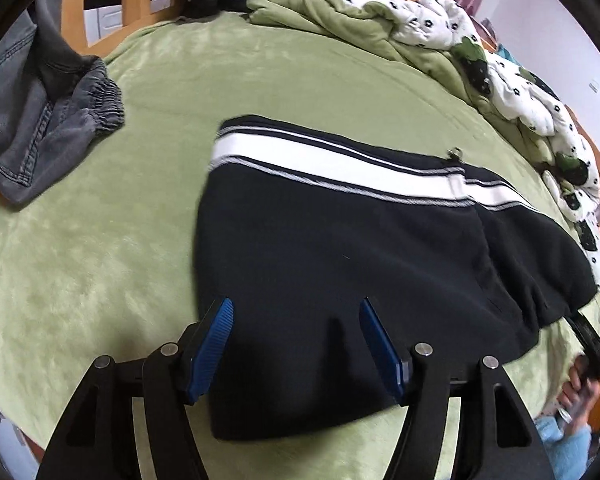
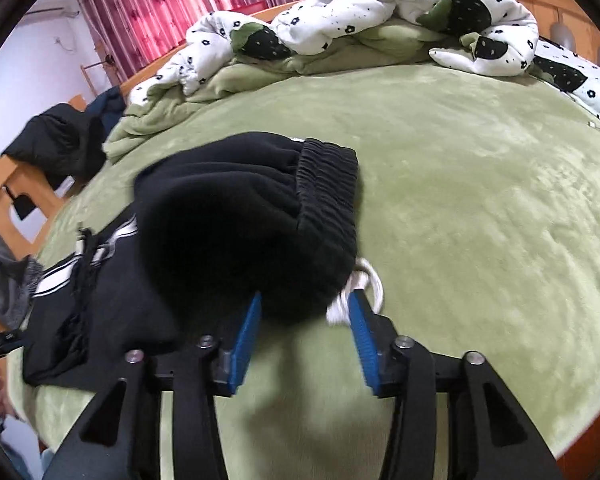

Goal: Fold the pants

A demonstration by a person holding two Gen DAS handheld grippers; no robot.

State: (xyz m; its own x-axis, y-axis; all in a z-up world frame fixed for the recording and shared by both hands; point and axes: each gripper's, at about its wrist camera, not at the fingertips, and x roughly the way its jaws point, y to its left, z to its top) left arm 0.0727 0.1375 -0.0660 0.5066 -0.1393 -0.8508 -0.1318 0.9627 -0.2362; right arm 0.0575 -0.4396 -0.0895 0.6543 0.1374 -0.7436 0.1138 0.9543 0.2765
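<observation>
The pants lie folded on the bed, waistband on top at their right end. The left gripper hangs over their near edge, the right gripper by the waistband end. Jeans lie well apart to the left; a quilt is bunched along the far side.

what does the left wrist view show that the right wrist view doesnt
Only the left wrist view shows the grey jeans as a whole, with their seams and gathered band, and the left gripper, jaws open over the black cloth.

Only the right wrist view shows the pants' ribbed waistband, the white drawstring, the red curtains and the right gripper, jaws open.

Both show the black pants, green bedspread and flowered quilt.
</observation>
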